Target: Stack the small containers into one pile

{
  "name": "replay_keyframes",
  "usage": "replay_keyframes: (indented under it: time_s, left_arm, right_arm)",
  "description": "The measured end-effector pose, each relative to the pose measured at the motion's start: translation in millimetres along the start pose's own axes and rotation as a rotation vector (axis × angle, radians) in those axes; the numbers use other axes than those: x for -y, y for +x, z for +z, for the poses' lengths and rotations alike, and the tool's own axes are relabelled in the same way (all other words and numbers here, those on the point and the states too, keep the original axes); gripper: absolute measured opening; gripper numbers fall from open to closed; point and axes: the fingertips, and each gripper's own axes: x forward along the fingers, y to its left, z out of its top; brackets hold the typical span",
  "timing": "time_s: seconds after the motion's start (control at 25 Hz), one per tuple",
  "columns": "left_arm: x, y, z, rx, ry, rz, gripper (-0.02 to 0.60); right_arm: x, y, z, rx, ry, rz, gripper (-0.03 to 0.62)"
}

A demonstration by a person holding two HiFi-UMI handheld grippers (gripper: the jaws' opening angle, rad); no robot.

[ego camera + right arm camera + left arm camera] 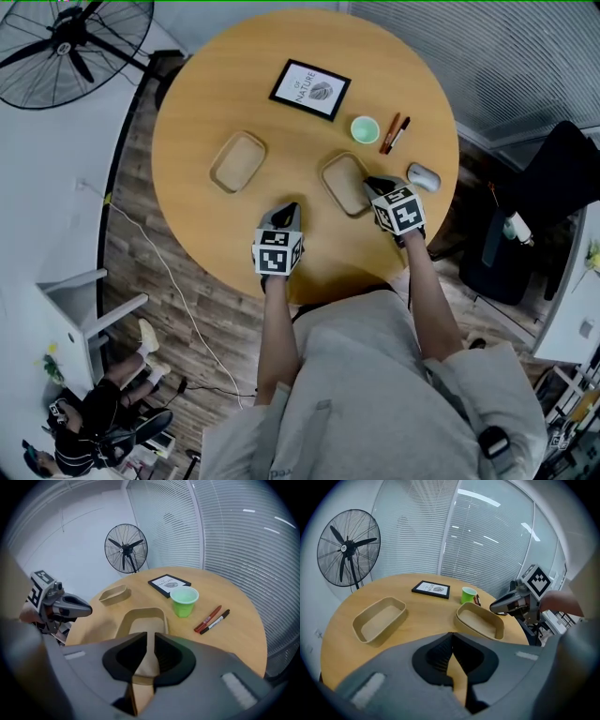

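Note:
Two shallow tan containers lie apart on the round wooden table (197, 103). The left container (238, 161) (379, 619) (114, 594) is empty and nothing touches it. The right container (346, 183) (480, 620) (143, 620) rests flat, and its near wall runs between the jaws of my right gripper (372, 182) (150, 634), which is shut on that rim. My left gripper (291, 207) (453, 633) hovers over bare table, nearer me than both containers. Its jaw tips meet with nothing held.
Behind the containers are a framed picture (310, 89), a green cup (365, 129) (183, 601) and two markers (395, 133). A grey mouse (424, 176) lies right of my right gripper. A standing fan (75, 47) is off the table's left.

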Motion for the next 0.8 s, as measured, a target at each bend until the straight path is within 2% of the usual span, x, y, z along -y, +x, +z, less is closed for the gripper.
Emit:
replay_keyframes:
  time_s: [0.24, 0.44, 0.8]
  left_arm:
    - [-28, 2, 4, -0.031, 0.084, 0.036, 0.005]
    - [-55, 2, 14, -0.027, 0.128, 0.038, 0.005]
    - [-118, 8, 18, -0.072, 0.225, 0.098, 0.005]
  right_arm:
    - [-28, -7, -1, 0.031, 0.008, 0.058, 0.049]
    - [-55, -9, 3, 0.043, 0.008, 0.058, 0.040]
    - [-103, -2, 6, 0.043, -0.010, 0.079, 0.002]
